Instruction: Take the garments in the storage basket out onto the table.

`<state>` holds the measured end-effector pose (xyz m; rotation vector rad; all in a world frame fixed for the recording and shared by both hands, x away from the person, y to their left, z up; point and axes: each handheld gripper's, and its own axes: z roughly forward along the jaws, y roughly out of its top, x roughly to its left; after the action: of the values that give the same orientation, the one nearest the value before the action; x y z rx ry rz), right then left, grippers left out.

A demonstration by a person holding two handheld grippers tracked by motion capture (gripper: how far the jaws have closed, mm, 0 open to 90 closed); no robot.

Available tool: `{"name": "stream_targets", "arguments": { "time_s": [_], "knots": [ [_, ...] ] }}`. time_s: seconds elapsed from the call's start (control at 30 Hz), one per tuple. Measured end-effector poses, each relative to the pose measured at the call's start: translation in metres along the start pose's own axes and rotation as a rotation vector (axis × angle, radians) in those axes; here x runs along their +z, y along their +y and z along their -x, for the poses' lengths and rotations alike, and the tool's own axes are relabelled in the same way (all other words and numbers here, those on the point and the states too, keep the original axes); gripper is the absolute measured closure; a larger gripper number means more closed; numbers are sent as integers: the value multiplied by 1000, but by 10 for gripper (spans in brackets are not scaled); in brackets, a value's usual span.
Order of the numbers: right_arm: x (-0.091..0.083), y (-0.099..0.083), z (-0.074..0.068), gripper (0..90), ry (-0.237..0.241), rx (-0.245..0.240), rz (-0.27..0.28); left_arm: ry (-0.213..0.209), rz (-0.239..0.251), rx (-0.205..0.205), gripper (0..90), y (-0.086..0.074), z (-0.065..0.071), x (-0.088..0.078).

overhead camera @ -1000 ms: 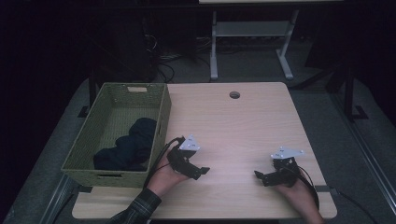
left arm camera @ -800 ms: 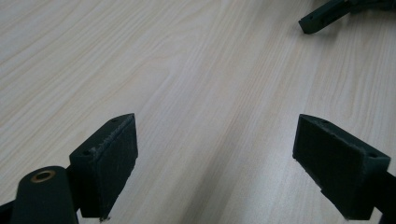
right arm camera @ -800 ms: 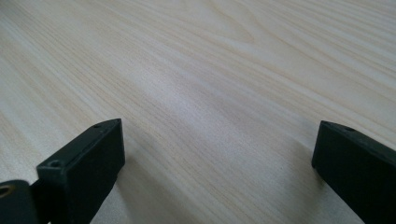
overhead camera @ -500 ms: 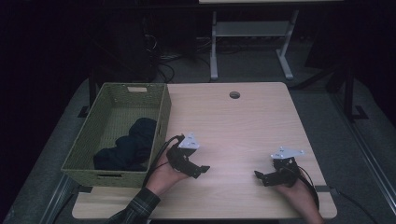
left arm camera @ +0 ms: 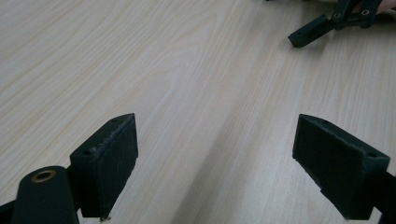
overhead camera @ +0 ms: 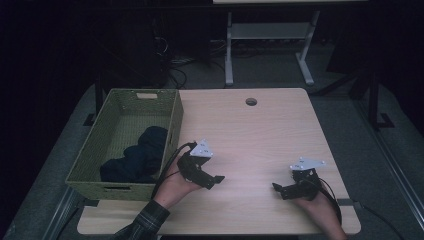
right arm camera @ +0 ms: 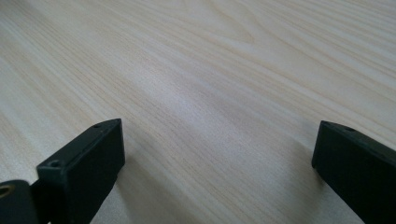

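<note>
Both tools rest low on the table point(overhead camera: 260, 130), jaws wide, holding nothing: left gripper point(overhead camera: 212, 179), right gripper point(overhead camera: 278, 189). Nothing picked yet; next, I judge, the left reaches the dark cloth point(overhead camera: 137, 156) in the basket point(overhead camera: 107, 186), lower left.

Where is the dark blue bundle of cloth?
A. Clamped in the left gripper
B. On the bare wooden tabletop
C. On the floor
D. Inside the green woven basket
D: the dark blue bundle of cloth lies inside the green woven basket, beside the left gripper, whose jaws are empty.
</note>
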<state>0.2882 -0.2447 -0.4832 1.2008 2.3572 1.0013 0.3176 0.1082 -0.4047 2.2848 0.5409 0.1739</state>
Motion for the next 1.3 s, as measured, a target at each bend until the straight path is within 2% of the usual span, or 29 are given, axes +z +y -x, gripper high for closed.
{"name": "stream_targets", "arguments": {
  "time_s": [0.47,0.5,0.73,0.87,1.3],
  "knots": [
    [0,0,0,20,0,0,0,-5,5,12,138,10,0,-9],
    [0,0,0,19,0,0,0,-3,0,23,138,11,-1,-11],
    [0,0,0,19,0,0,0,-7,-3,18,138,13,-2,-15],
    [0,0,0,20,0,0,0,-7,-25,33,138,17,-4,-17],
    [0,0,0,19,0,0,1,-3,-56,35,138,24,-10,-28]
  ]
}}
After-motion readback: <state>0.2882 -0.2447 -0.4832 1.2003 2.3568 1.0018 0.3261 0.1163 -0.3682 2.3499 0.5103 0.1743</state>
